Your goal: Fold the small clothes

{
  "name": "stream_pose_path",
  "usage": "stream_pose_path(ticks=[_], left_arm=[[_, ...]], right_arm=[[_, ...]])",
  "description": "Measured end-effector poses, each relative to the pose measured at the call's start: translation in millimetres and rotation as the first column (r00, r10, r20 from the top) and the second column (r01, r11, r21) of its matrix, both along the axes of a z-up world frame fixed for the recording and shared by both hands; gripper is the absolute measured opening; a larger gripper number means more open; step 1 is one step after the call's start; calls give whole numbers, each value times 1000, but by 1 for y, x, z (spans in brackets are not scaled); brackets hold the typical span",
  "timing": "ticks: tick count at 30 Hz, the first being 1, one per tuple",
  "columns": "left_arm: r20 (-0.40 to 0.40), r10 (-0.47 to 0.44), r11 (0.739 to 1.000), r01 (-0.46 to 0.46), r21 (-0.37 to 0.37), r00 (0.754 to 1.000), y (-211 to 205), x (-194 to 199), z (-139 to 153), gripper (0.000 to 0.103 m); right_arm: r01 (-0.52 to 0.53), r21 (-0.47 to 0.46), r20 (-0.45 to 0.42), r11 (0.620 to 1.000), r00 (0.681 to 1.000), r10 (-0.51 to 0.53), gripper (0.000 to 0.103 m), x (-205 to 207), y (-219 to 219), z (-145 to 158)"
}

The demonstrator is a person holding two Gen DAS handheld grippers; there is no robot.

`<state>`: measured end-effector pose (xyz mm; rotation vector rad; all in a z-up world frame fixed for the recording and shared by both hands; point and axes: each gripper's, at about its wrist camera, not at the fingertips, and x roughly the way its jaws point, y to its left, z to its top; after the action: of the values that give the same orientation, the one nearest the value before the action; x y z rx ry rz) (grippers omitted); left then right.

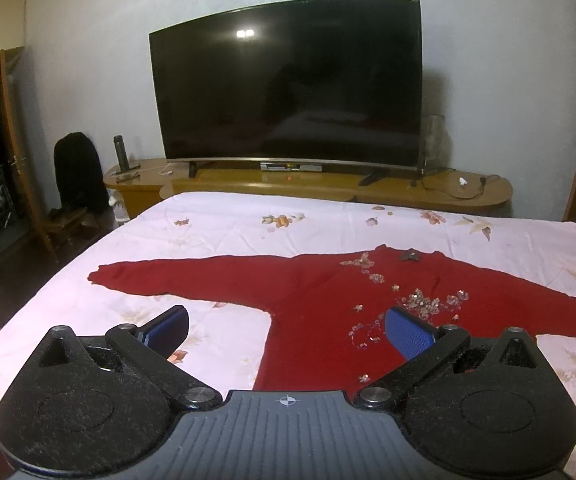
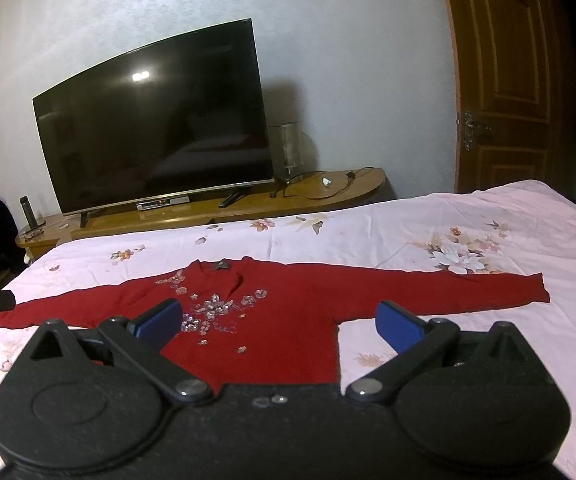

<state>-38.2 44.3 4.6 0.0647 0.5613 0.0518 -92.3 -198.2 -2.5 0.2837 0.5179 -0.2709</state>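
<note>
A red long-sleeved sweater (image 1: pixel 312 292) with sequin flowers on the chest lies flat on the bed, both sleeves spread out sideways. Seen from the right wrist, the same sweater (image 2: pixel 288 304) has its right sleeve stretching toward the bed's right side. My left gripper (image 1: pixel 285 326) hovers open above the sweater's left armpit area, nothing between its blue pads. My right gripper (image 2: pixel 277 320) is open too, held above the sweater's lower body near the right armpit. Neither gripper touches the cloth.
The bed has a pale pink floral sheet (image 1: pixel 223 228). Behind it stands a long wooden TV cabinet (image 1: pixel 408 188) with a large dark television (image 1: pixel 288 84). A wooden door (image 2: pixel 504 80) is at the right, a black bag (image 1: pixel 75 168) at the left.
</note>
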Motion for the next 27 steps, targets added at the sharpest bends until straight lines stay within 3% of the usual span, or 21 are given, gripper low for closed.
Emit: stream_pose_path(ticks=[27], left_arm=[[-29, -16, 999, 15, -35, 999, -2, 10, -5, 103]], right_arm=[[-14, 11, 6, 1000, 1000, 13, 103, 15, 15, 2]])
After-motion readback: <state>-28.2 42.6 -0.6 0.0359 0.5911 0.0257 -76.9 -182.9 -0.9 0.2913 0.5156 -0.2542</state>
